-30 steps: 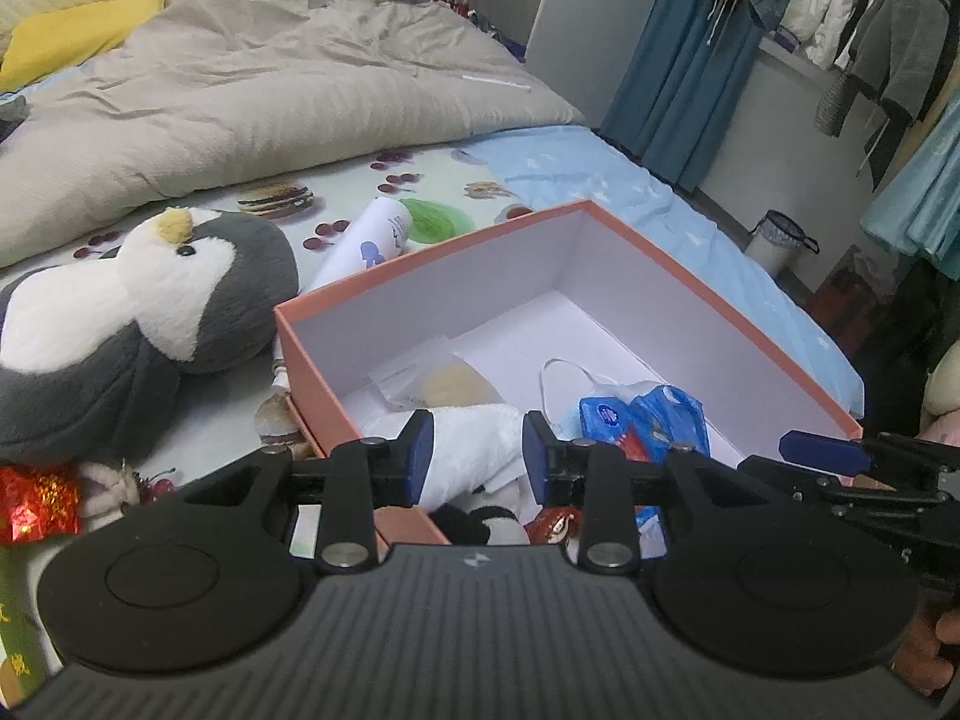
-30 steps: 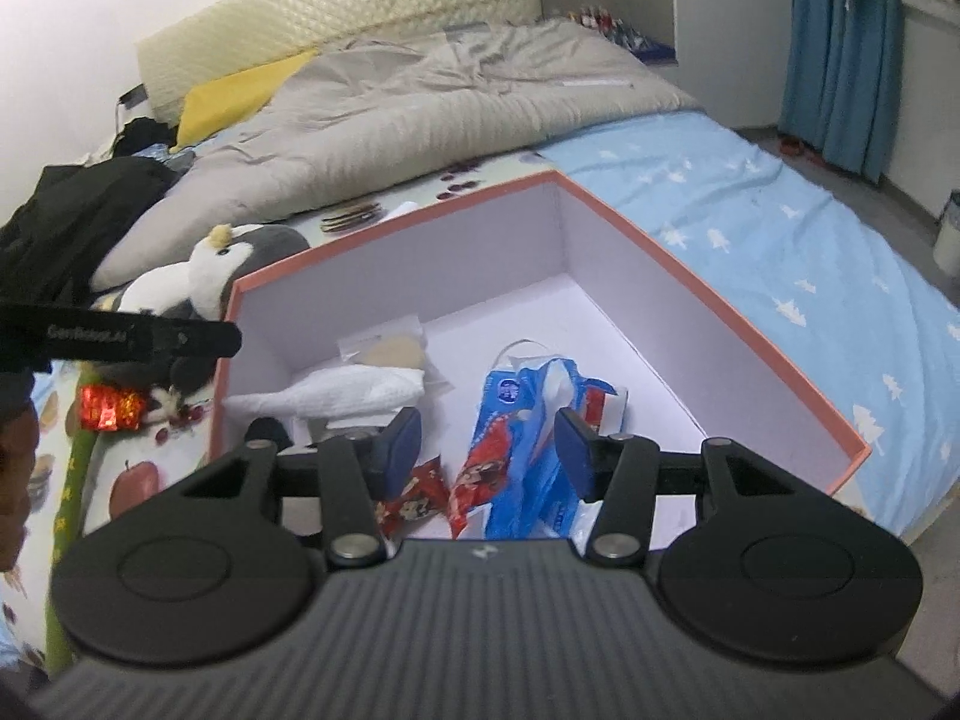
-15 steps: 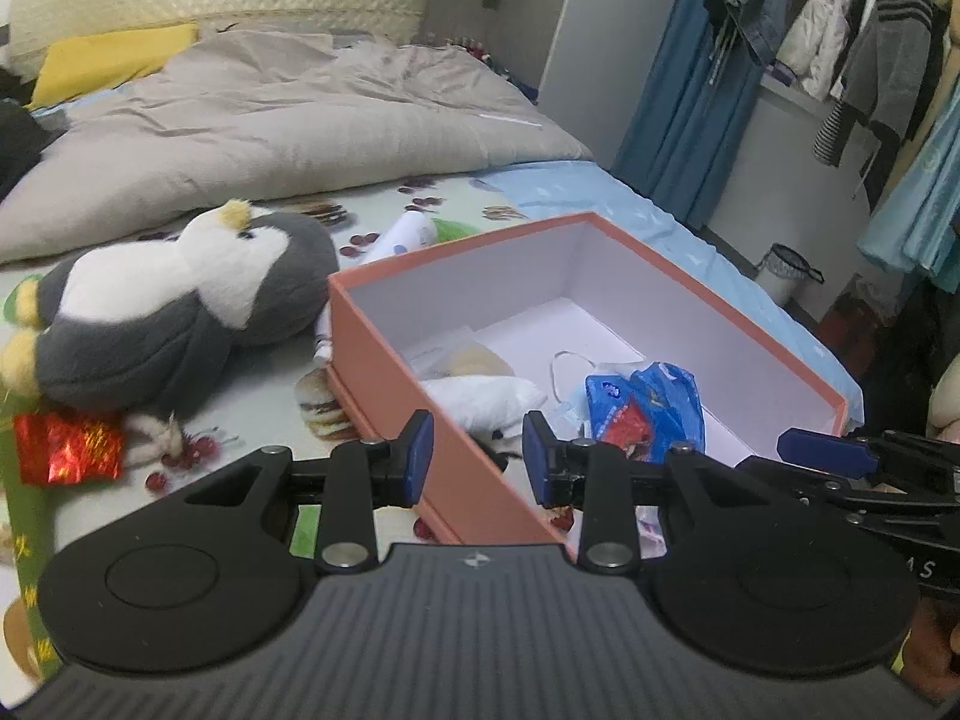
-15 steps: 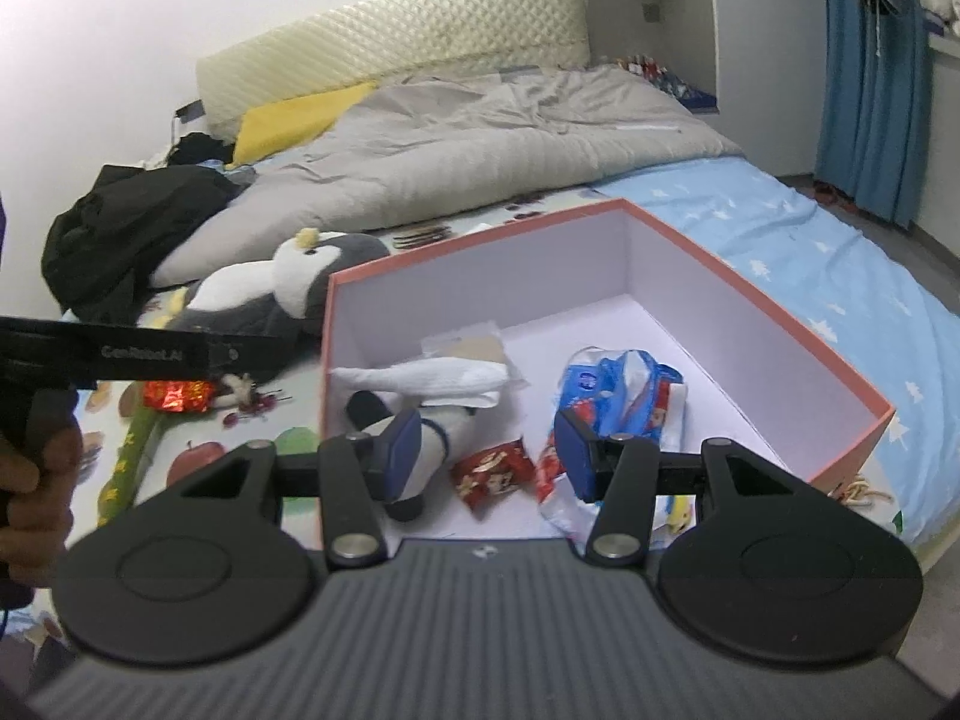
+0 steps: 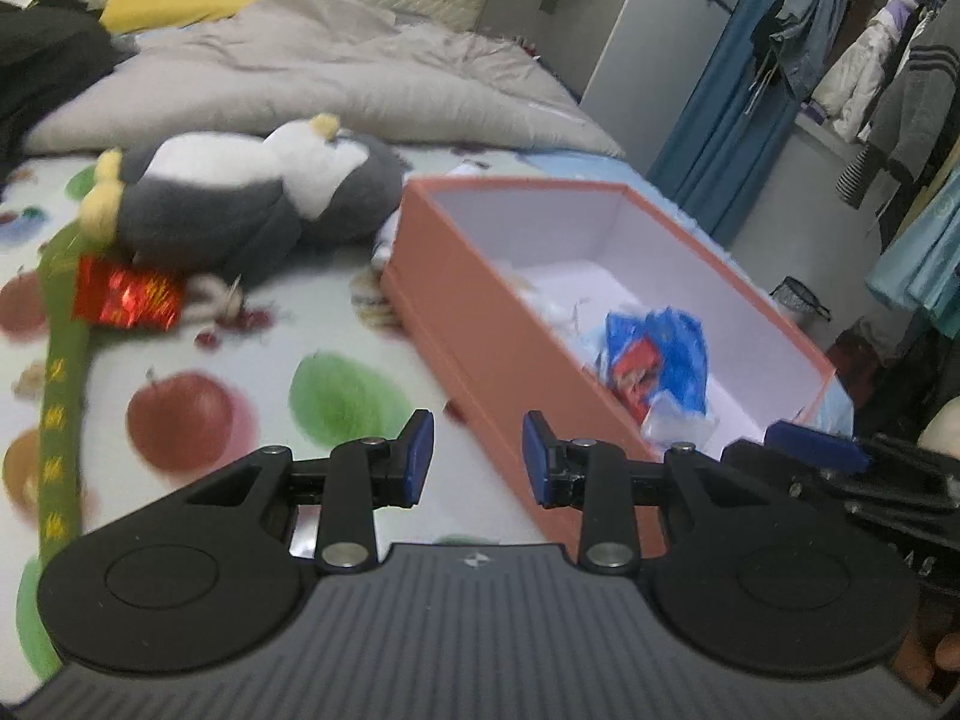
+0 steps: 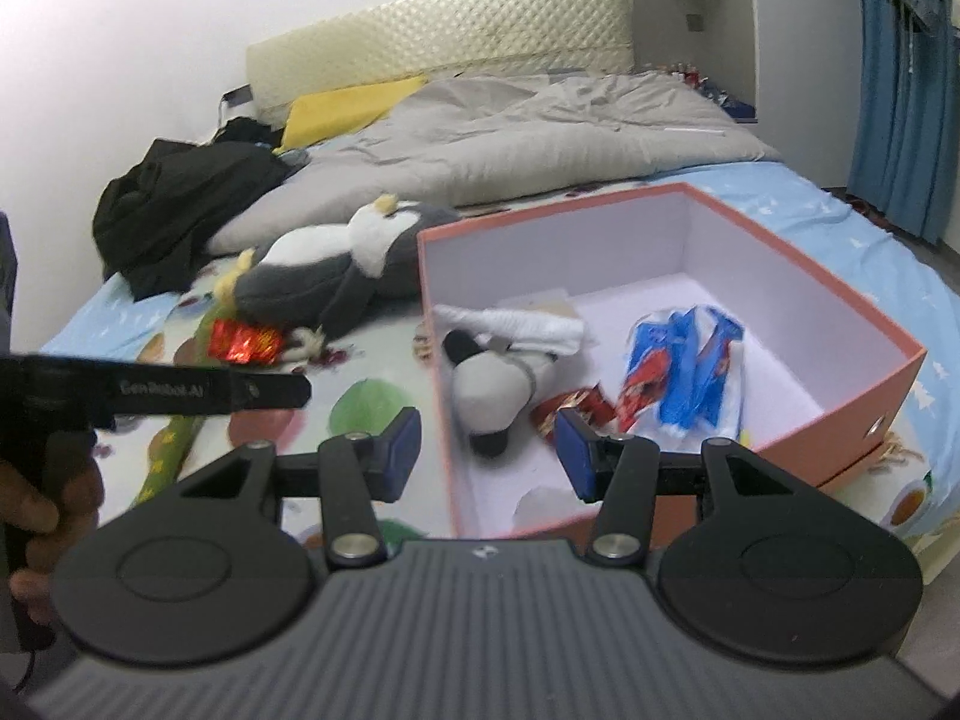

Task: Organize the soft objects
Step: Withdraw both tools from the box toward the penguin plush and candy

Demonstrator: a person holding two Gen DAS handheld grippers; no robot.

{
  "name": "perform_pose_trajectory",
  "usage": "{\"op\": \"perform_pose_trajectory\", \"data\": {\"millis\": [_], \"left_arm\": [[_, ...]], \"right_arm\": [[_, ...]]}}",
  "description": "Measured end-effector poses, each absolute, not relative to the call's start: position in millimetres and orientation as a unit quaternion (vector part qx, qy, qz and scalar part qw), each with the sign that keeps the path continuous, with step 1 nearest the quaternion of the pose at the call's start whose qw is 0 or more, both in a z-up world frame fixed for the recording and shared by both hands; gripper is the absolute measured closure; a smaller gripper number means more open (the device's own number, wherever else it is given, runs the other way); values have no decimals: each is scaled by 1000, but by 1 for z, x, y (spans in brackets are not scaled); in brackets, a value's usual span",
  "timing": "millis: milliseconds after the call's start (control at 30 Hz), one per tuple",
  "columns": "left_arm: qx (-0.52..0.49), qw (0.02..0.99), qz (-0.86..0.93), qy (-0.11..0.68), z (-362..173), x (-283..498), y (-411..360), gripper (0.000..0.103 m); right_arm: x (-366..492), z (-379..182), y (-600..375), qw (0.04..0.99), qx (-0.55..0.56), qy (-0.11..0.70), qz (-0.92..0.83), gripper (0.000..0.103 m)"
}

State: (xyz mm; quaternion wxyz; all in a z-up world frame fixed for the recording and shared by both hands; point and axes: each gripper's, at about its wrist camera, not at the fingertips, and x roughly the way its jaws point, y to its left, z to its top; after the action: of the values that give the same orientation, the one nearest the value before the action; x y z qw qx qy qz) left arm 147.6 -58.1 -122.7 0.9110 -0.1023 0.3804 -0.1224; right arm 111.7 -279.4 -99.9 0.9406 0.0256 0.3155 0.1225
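Penguin (image 5: 240, 192) lies left of the box (image 5: 480, 312), far from both empty, spread grippers (image 5: 474, 459) (image 6: 486, 450). I judge it light and squashy; I'd pinch its belly.

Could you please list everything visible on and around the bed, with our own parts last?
Orange cardboard box: one, white inside, open on the bed.
Grey-and-white plush penguin: one, lying left of the box.
Small grey-and-white plush toy: one, inside the box.
White folded cloth: one, inside the box.
Blue plastic packet: one, inside the box.
Shiny red foil packet: one, beside the penguin.
Grey duvet: one, bunched behind.
Black clothing heap: one, far left.
Left hand-held gripper: open, empty.
Right hand-held gripper: open, empty.
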Motion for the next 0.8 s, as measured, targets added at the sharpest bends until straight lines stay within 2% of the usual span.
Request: {"op": "perform_pose_trajectory", "data": {"millis": [633, 800], "left_arm": [[-113, 916, -75, 377, -136, 116, 2, 65], [-123, 915, -55, 379, -140, 110, 25, 61]], "right_arm": [[91, -121, -216, 928, -15, 328, 177, 51], [96, -127, -191, 921, -31, 332, 203, 51]]}}
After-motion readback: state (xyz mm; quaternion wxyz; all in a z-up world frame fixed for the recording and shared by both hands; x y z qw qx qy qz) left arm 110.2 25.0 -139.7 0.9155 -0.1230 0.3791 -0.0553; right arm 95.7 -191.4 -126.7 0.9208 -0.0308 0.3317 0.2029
